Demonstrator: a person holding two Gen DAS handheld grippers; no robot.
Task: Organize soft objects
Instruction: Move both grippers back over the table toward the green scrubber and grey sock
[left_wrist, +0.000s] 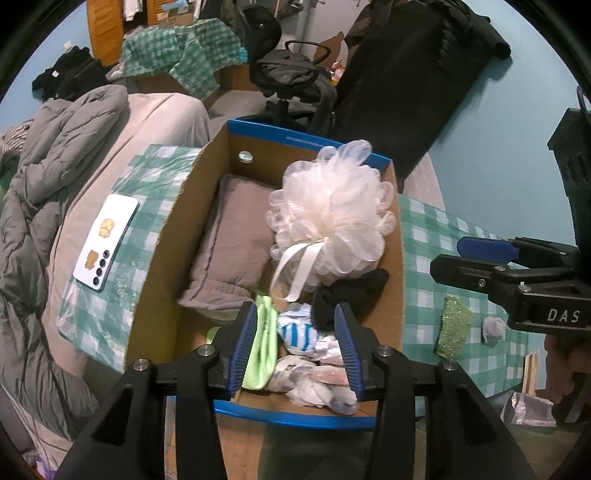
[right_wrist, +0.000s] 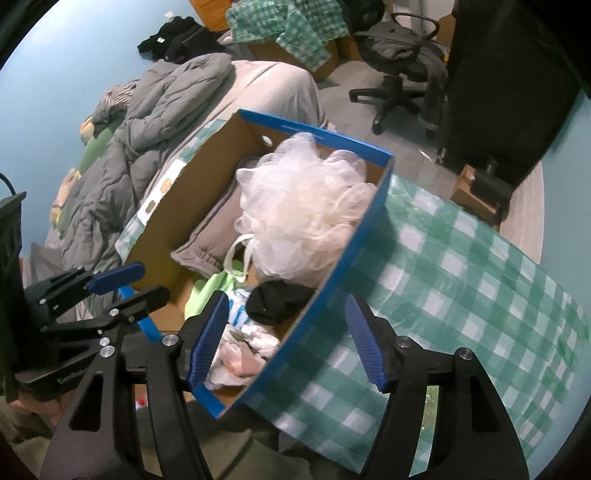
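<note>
**Box nearly packed – two soft bits still out on the cloth**

Left to right, left wrist view: white phone (left_wrist: 105, 242) flat on the checked cloth (left_wrist: 436, 236), just beside the cardboard box (left_wrist: 155, 258). Inside the box: grey cushion (left_wrist: 232, 240) against the left wall, white mesh pouf (left_wrist: 332, 214) piled on the right, black sock (left_wrist: 351, 291) under it, green cloth (left_wrist: 264, 343) and a striped bundle (left_wrist: 297, 332) at the near end.

Left gripper (left_wrist: 299, 347) hangs over the near end, jaws partly open, nothing clamped. Right gripper (right_wrist: 291, 339) straddles the box's blue right wall, jaws parted wider, empty.

Remaining, right of the box on the cloth: green glittery scrubber (left_wrist: 453, 330) and a small grey fluffy piece (left_wrist: 493, 328), near each other.

Handling, my read – both light and squashy, no breakage risk. Scrubber looks flat: pinch across its narrow width. Fluffy piece will compress, so close well down on its middle. Pouf sits high; later drops belong at the near end.
</note>
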